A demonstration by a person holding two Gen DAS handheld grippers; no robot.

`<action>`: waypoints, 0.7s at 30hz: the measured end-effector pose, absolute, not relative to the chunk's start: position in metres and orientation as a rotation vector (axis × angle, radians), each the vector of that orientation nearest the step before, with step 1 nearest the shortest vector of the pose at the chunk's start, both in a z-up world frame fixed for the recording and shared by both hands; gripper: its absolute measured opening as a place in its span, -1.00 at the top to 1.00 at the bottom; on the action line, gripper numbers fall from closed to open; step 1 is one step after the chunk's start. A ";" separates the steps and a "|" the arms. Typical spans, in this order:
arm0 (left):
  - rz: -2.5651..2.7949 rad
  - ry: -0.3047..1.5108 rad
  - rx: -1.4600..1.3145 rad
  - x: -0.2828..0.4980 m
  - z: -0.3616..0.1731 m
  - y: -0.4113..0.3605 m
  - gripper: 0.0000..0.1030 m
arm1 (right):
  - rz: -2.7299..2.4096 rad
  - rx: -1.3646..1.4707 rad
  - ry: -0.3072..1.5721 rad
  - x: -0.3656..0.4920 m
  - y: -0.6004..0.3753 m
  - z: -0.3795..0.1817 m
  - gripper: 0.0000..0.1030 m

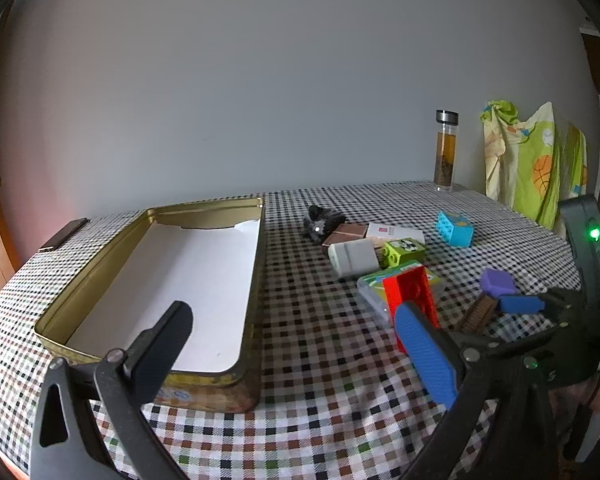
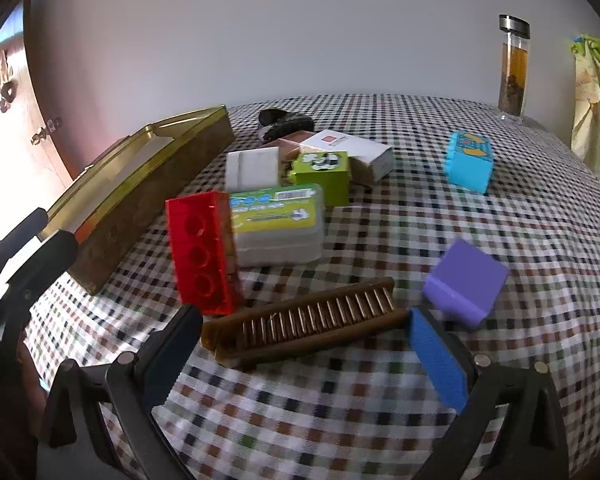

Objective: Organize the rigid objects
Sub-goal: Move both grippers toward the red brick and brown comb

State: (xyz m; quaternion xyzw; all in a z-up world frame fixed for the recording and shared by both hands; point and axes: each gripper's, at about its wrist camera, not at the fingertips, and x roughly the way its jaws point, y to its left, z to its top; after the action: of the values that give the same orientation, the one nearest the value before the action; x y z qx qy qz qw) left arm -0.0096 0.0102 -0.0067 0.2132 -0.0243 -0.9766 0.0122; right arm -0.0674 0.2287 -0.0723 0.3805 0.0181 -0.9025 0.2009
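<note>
We judge the sorting barely begun: the gold rectangular metal tin (image 1: 256, 280) near the desk's left edge looks empty, the bright blocks (image 2: 204, 252) lie outside it, and both claws (image 1: 296, 356) (image 2: 304, 352) gape wide, holding nothing.

The brush (image 2: 304, 320) lies on the table (image 2: 380, 420) right in front of the right gripper (image 2: 300, 344), between its tips. The long brick (image 2: 200, 252) stands ahead to the left. The small block (image 2: 466, 282) sits ahead to the right. The tin (image 2: 148, 192) lies far left.
</note>
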 end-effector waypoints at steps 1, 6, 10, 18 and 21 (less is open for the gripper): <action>-3.045 -0.078 0.667 -0.010 -0.007 0.011 -0.99 | -2.526 1.070 0.056 -0.066 0.234 -0.072 -0.99; -3.054 -0.070 0.670 -0.011 -0.007 0.015 -0.99 | -2.507 1.096 0.043 -0.059 0.259 -0.071 -0.99; -3.061 -0.078 0.681 -0.013 -0.005 0.020 -0.99 | -2.515 1.124 -0.012 -0.063 0.262 -0.069 -0.99; -3.082 -0.106 0.676 -0.021 0.000 0.032 -0.99 | -2.542 1.105 0.002 -0.066 0.253 -0.069 -0.99; -3.082 -0.109 0.688 -0.022 -0.001 0.033 -0.99 | -2.527 1.080 0.028 -0.064 0.252 -0.070 -0.99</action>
State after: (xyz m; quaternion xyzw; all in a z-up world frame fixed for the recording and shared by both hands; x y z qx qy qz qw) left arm -0.0223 0.0331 -0.0015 0.2176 -0.0344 -0.9754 -0.0089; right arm -0.0641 0.2524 -0.0699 0.3854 0.0101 -0.9018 0.1953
